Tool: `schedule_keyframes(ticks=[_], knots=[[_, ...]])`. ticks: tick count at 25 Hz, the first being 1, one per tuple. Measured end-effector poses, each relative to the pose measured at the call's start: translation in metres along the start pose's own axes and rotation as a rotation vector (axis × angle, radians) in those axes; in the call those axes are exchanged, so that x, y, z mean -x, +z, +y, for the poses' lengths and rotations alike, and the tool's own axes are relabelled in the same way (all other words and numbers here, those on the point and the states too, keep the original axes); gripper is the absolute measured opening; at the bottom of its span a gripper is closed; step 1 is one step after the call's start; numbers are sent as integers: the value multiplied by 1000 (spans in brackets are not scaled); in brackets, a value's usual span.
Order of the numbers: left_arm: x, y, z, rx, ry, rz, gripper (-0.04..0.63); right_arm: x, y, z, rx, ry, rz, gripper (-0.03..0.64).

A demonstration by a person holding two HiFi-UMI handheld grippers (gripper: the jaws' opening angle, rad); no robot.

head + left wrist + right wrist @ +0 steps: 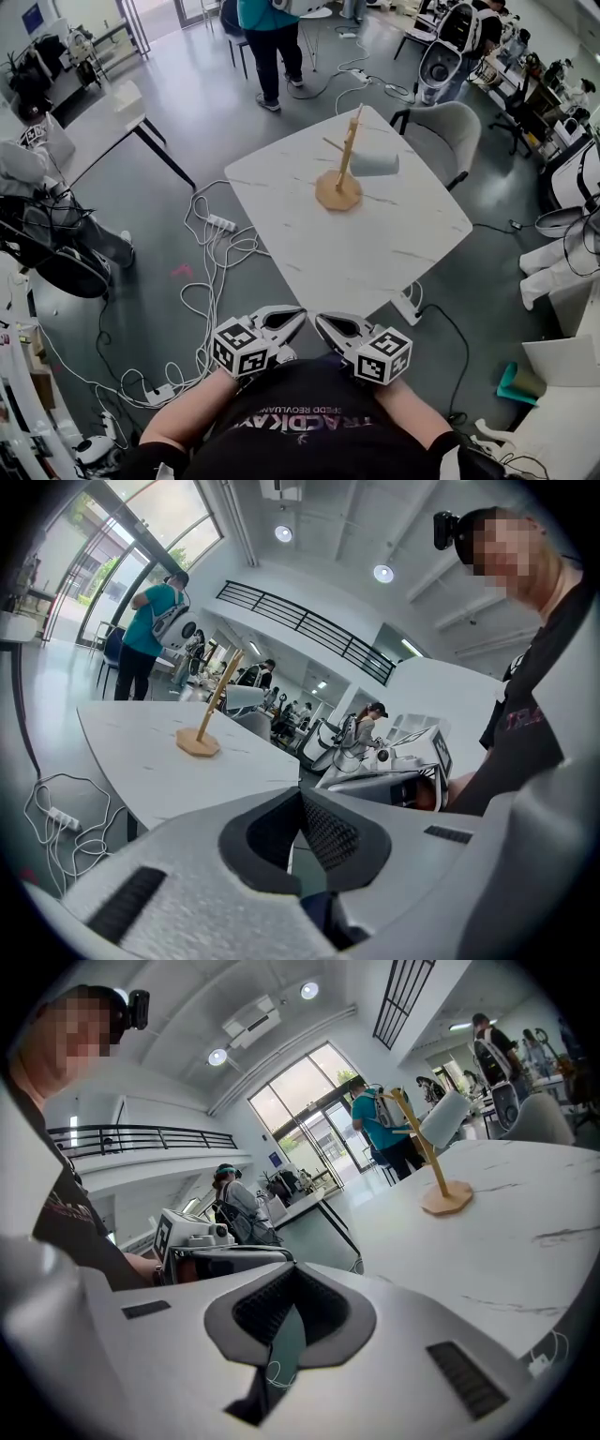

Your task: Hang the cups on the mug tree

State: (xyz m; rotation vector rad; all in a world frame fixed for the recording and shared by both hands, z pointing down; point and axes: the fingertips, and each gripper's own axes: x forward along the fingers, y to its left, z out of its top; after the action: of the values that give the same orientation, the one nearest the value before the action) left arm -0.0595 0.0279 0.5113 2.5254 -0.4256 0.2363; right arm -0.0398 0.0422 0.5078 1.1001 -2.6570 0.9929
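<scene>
A wooden mug tree [341,169] stands upright on the far half of the white marble table [375,248]. One white cup [375,164] hangs on its right side, lying sideways on a peg. The same tree [427,1159] and cup [446,1117] show in the right gripper view, and the tree [208,719] stands far off in the left gripper view. Both grippers are held low against the person's chest, short of the table's near edge. The left gripper [292,317] [300,797] and the right gripper [324,324] [294,1275] are both shut and empty, tips pointing toward each other.
White cables and a power strip [221,223] lie on the floor left of the table. A grey chair [446,133] stands at the table's far right. A person in a teal shirt [272,37] stands beyond it. Desks and equipment line both sides.
</scene>
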Motion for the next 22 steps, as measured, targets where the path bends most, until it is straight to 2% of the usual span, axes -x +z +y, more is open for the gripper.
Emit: schedule_keyframes(ticks=[22], knots=[[3,-3,-6,-6,-7,1,-6,1,-4,6,7,0,-4,9]])
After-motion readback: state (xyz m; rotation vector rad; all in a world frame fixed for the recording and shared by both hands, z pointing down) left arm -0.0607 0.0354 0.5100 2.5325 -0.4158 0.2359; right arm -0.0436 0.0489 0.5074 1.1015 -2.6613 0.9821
